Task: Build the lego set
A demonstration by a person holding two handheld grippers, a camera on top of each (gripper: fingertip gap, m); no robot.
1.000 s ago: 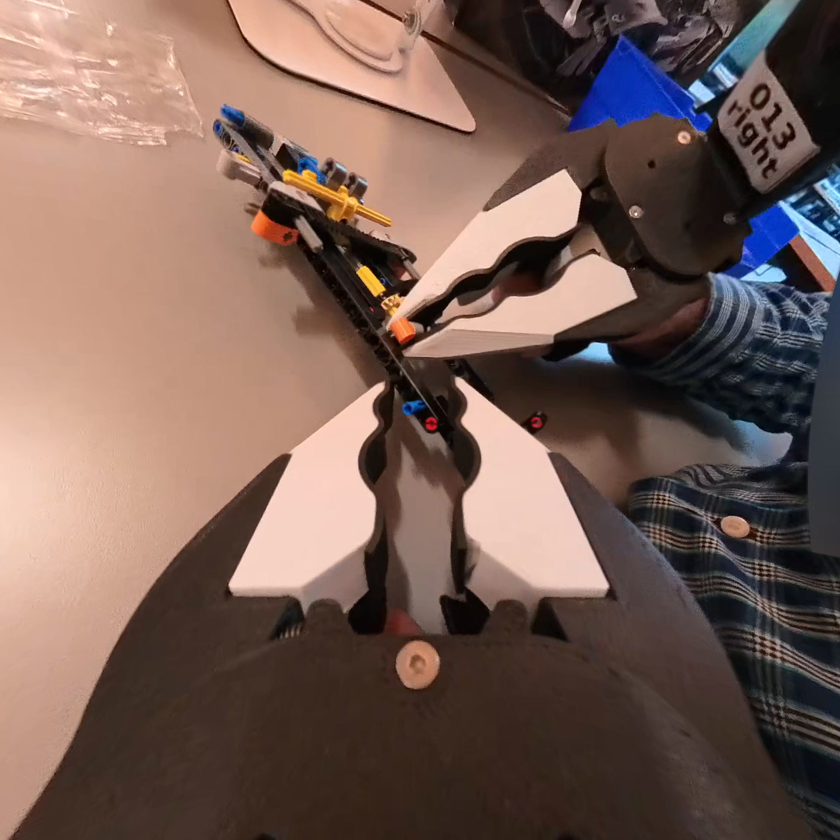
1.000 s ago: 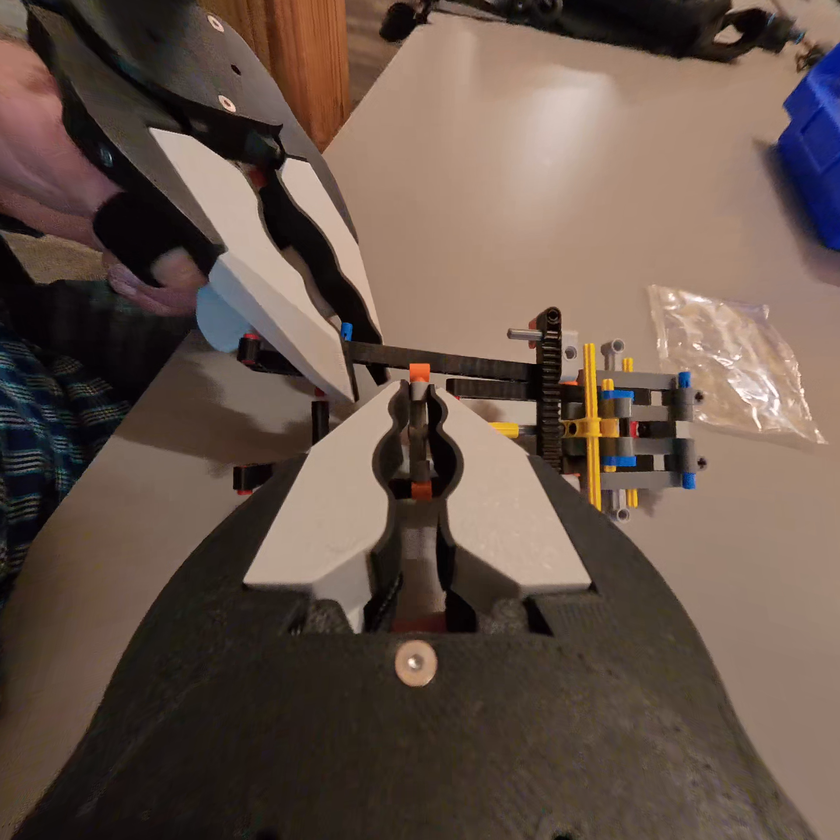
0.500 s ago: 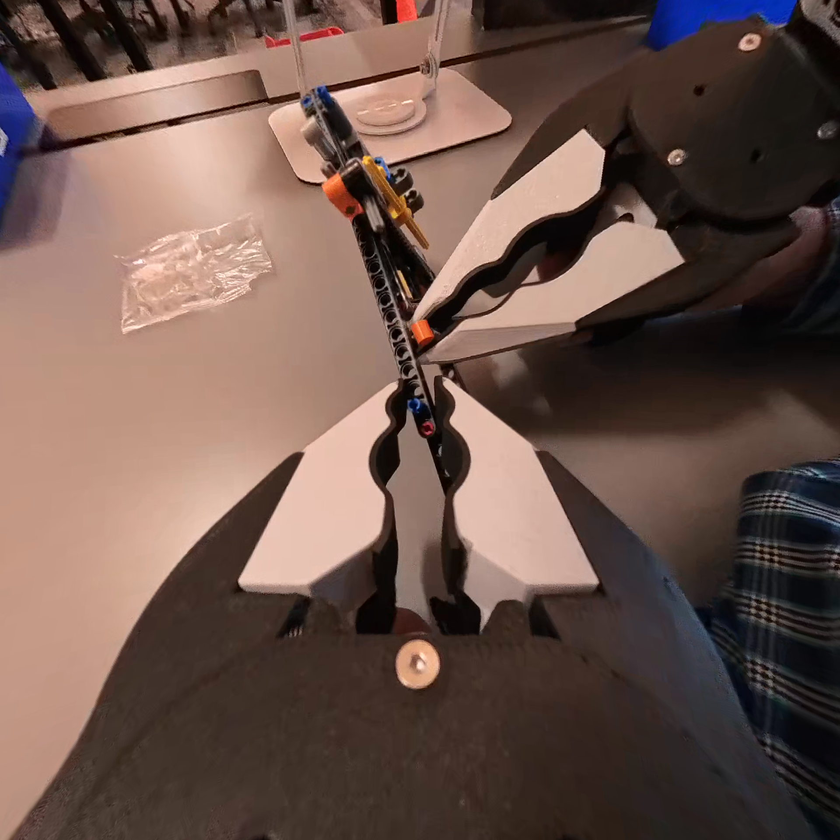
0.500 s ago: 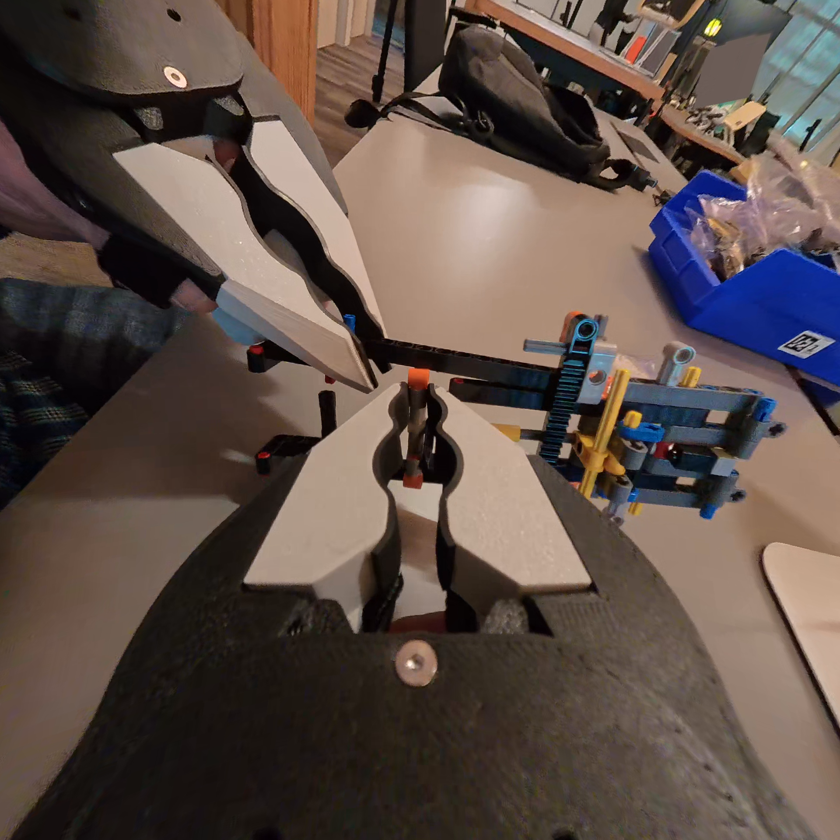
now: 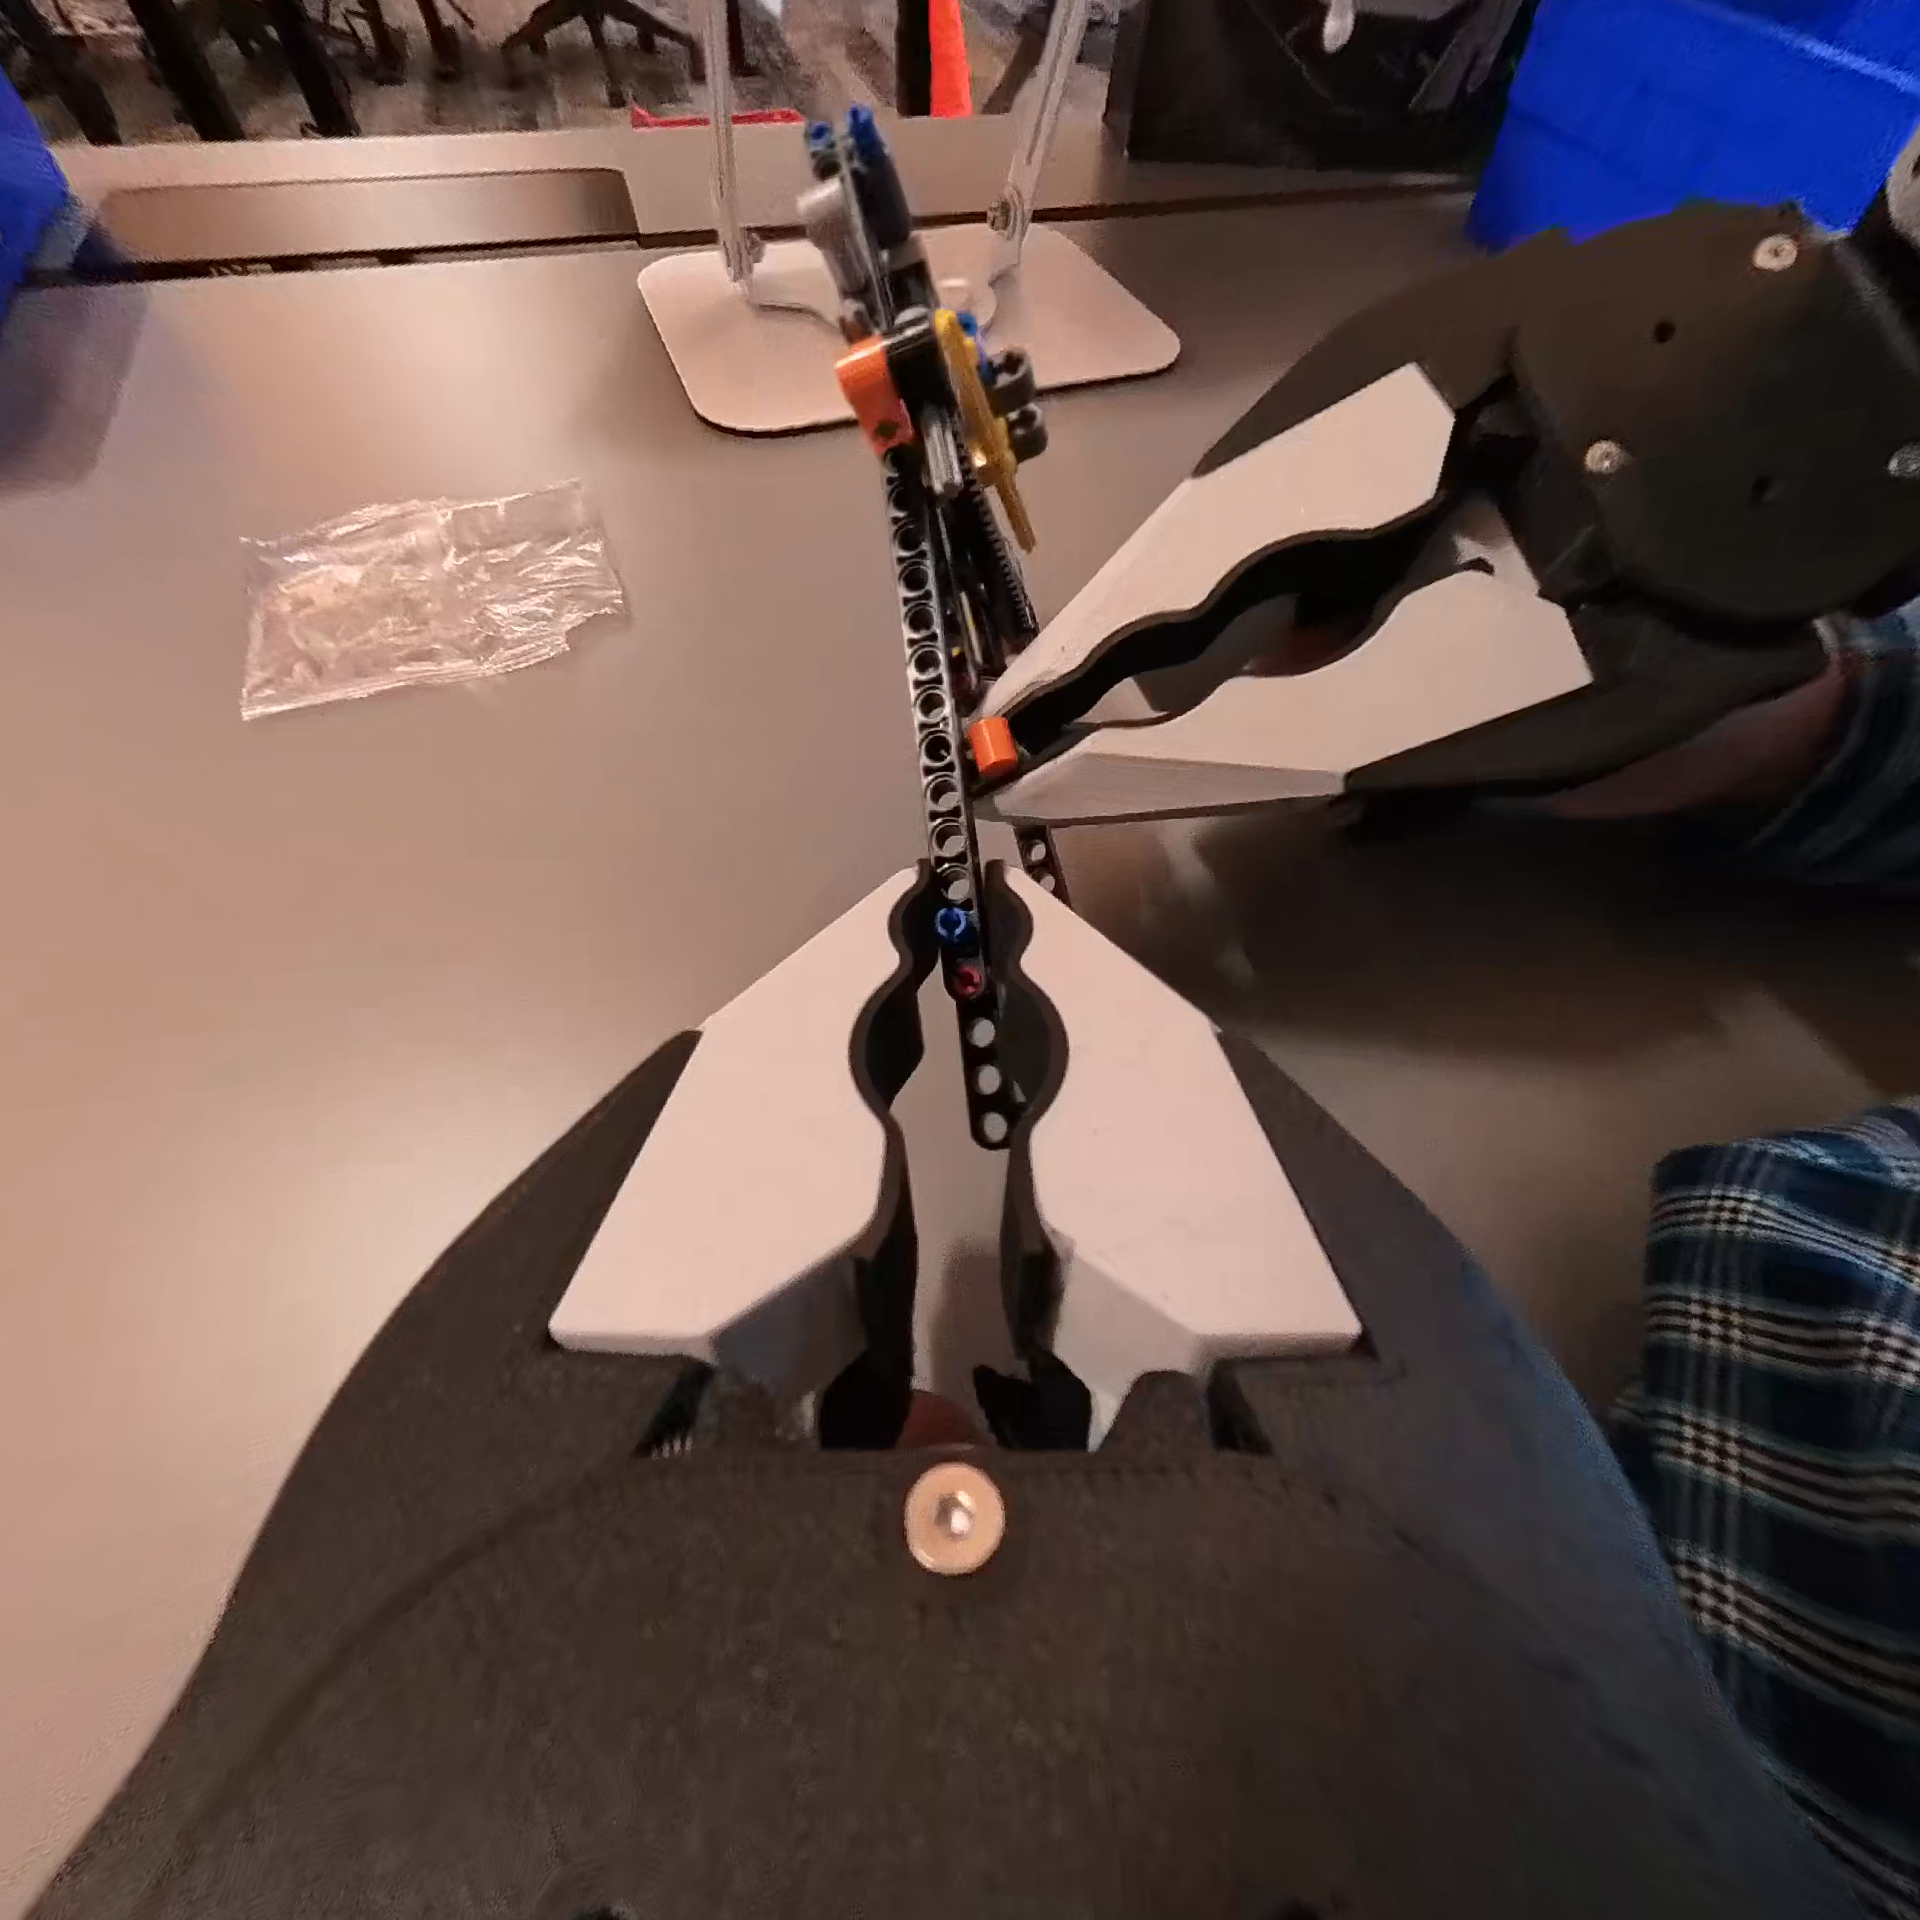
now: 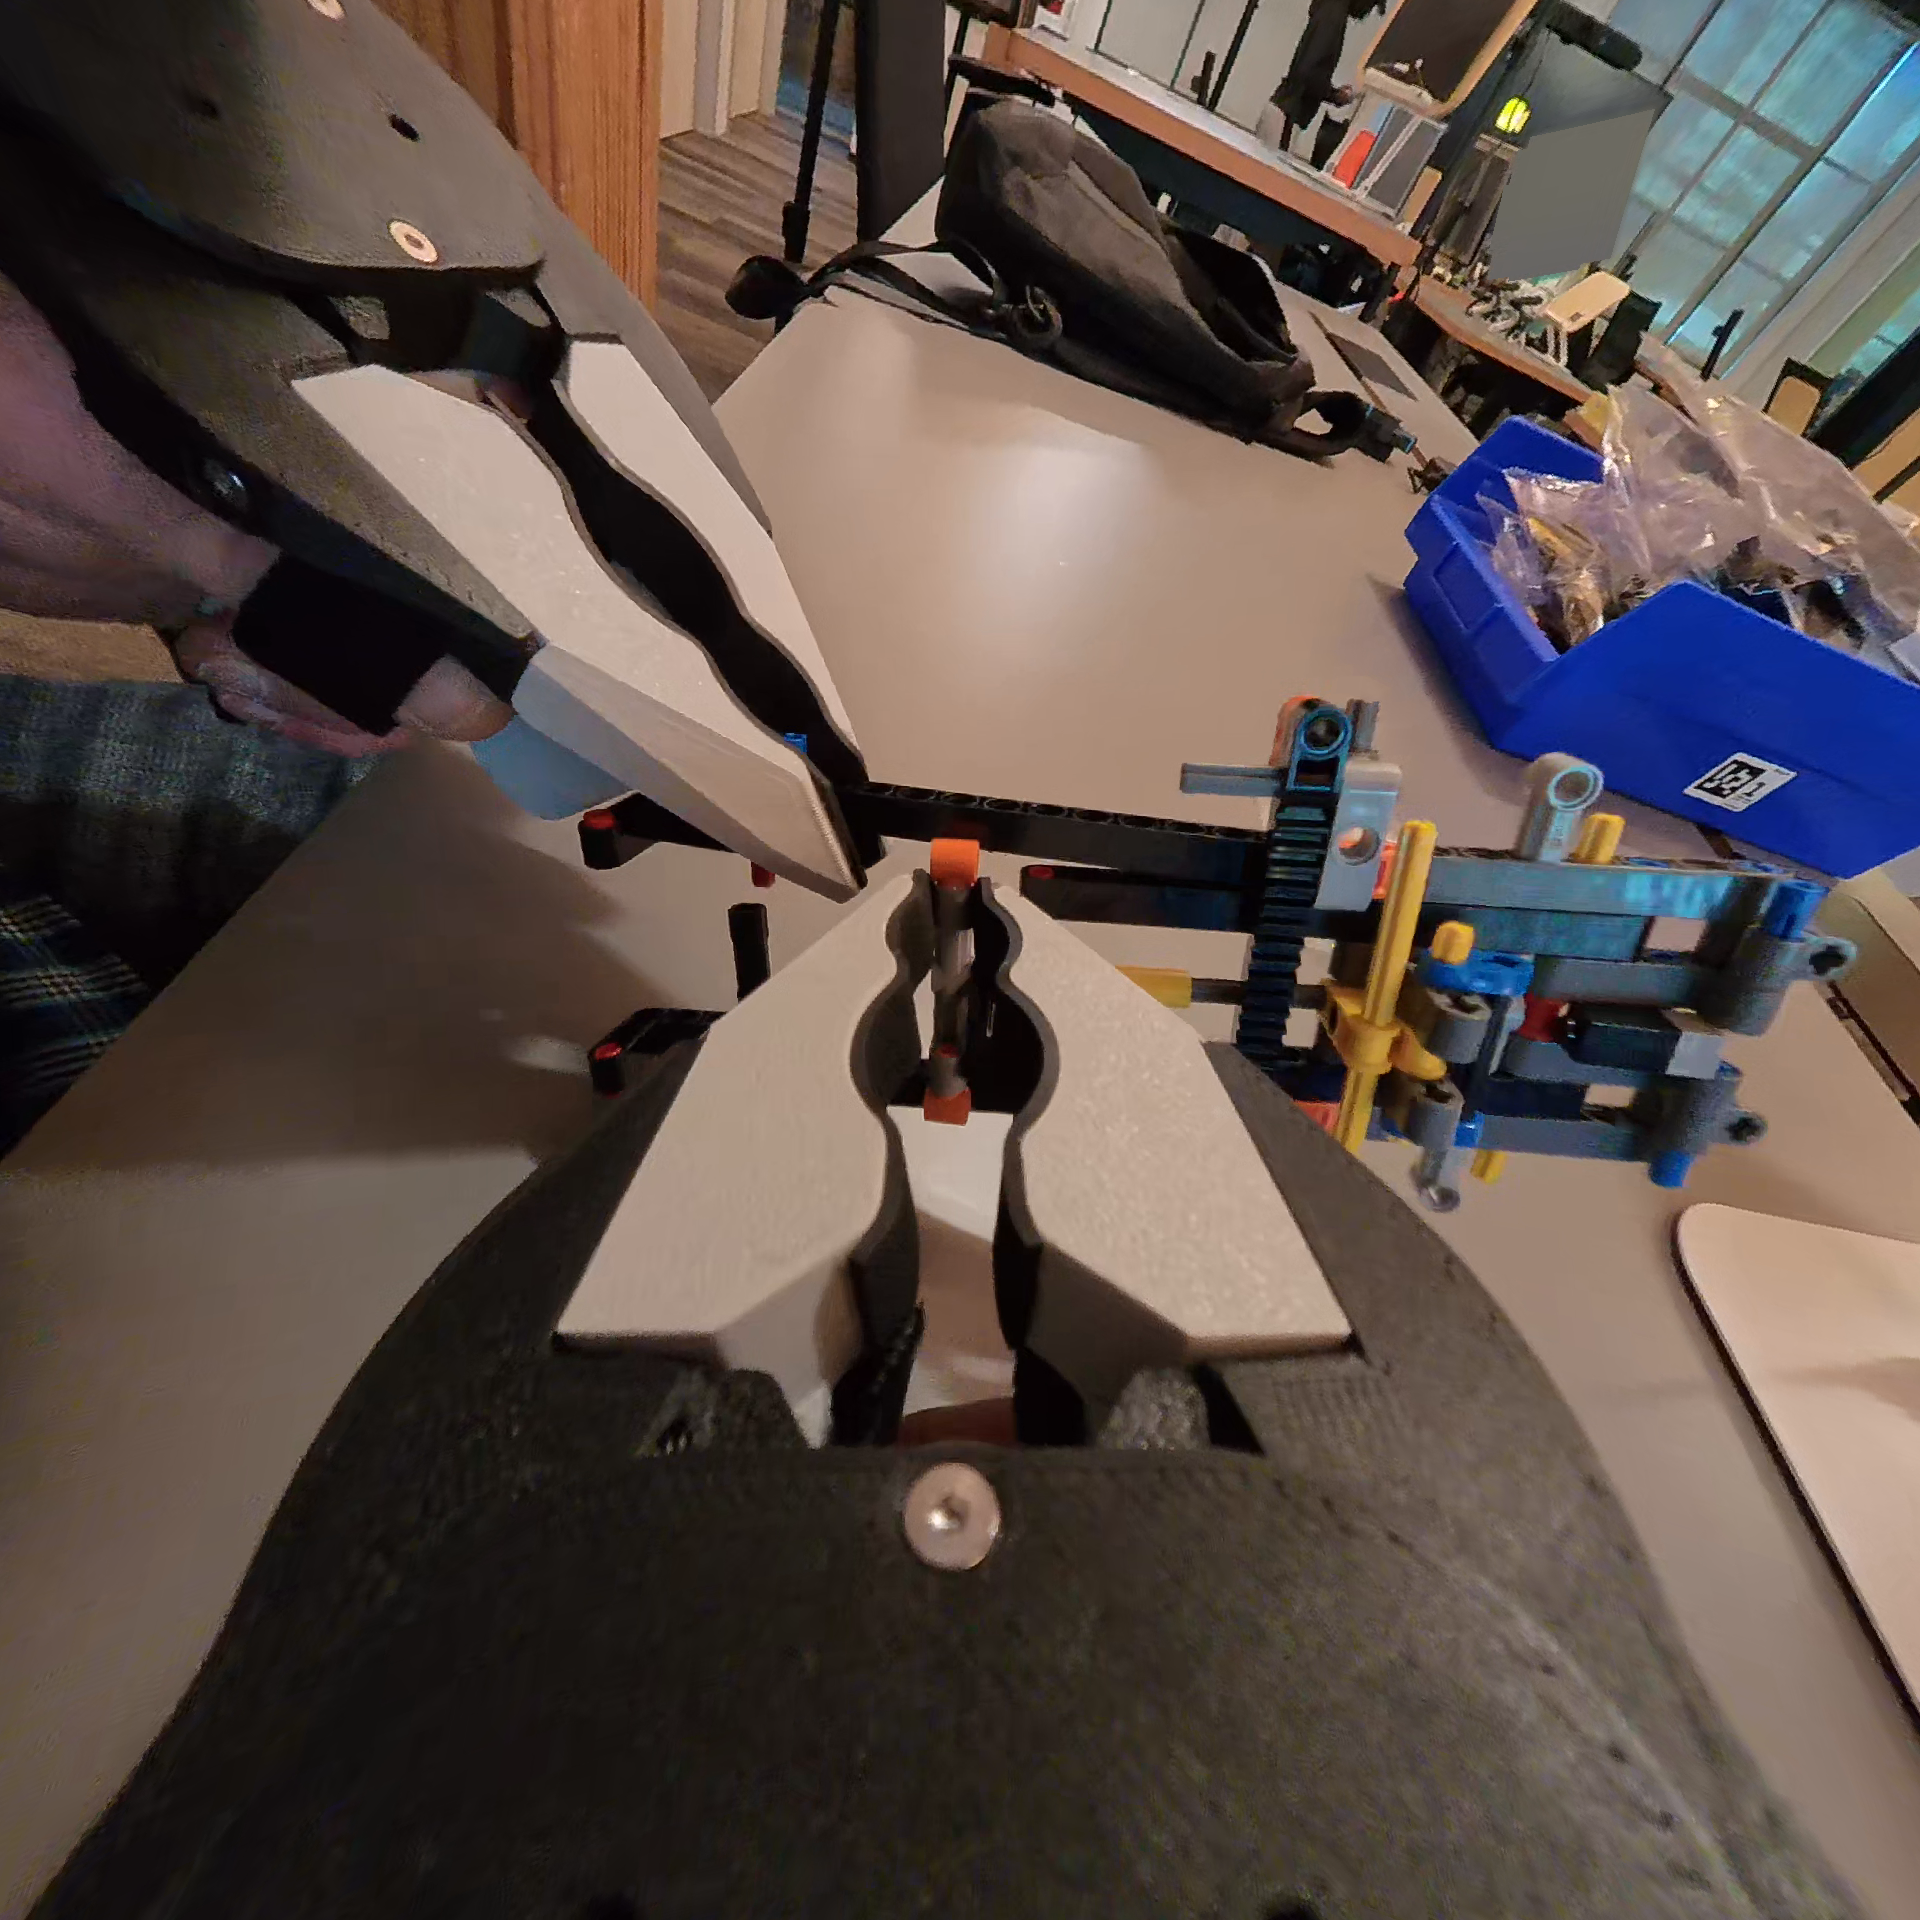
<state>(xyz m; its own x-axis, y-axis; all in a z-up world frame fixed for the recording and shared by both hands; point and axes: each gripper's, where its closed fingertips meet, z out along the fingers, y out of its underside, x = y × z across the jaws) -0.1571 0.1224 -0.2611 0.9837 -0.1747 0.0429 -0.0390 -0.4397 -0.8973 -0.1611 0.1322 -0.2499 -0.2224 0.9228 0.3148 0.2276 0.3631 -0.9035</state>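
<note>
The Lego model (image 5: 925,436) is a long black holed beam (image 5: 940,707) with a grey, blue, yellow and orange cluster at its far end (image 6: 1538,977). My left gripper (image 5: 961,883) is shut on the near end of the black beam and holds the model up off the table. My right gripper (image 6: 951,894) is shut on a grey axle with orange ends (image 6: 951,987). Its orange tip (image 5: 992,743) touches the side of the beam. The left gripper also shows in the right wrist view (image 6: 842,862), the right gripper in the left wrist view (image 5: 997,758).
A clear plastic bag (image 5: 416,592) lies on the grey table (image 5: 312,1039). A blue bin of bagged parts (image 6: 1683,675) stands at the right. A flat stand base (image 5: 748,343) sits behind the model. Small black and red pieces (image 6: 644,1039) lie below. A black backpack (image 6: 1122,270) sits far off. Both grippers' tips are close together, under 4 cm apart.
The model has been lifted off the table and tilted upright in my left gripper. Both grippers rose with it; the right one kept the axle tip against the beam.
</note>
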